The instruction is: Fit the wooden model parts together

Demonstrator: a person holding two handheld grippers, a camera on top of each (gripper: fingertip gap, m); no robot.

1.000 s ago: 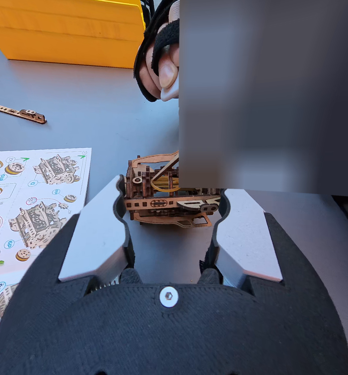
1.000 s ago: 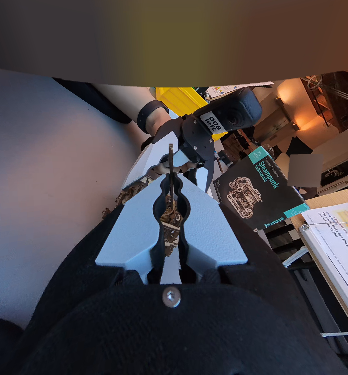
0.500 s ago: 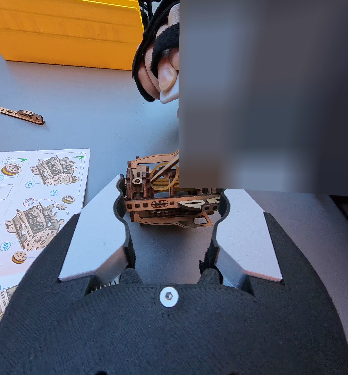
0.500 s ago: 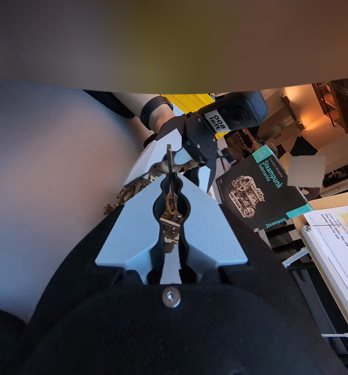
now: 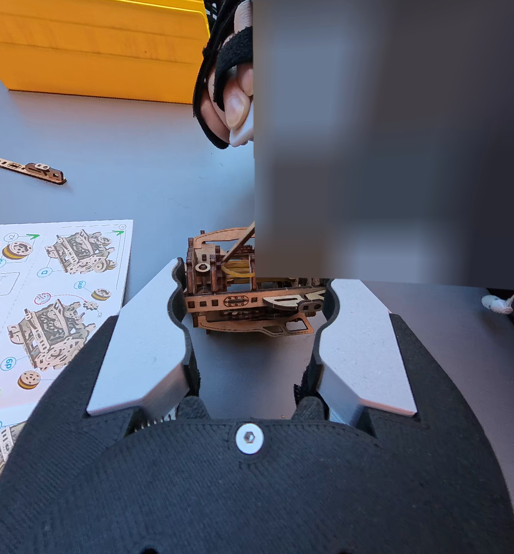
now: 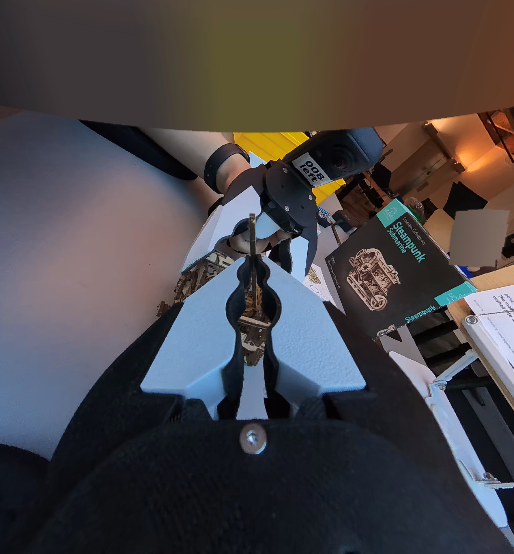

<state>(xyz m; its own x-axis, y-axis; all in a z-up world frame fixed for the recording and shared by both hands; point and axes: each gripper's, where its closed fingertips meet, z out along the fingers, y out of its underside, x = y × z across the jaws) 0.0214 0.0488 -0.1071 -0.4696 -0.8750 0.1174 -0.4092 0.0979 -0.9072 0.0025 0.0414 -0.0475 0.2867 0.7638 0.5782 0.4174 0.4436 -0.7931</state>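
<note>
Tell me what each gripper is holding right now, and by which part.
The left gripper clamps the wooden model across the two ends of its frame rail. The right gripper pinches a thin flat wooden stick partway along its length.

Both wrist cameras face each other closely across the wooden model (image 5: 249, 287).

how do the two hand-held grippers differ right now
The left hand-held gripper has its jaws spread wide, clamping the wooden model by its ends; the right hand-held gripper is nearly closed, pinching a thin wooden stick. The left is level with the grey table; the right points down. Both have grey fingers.
</note>
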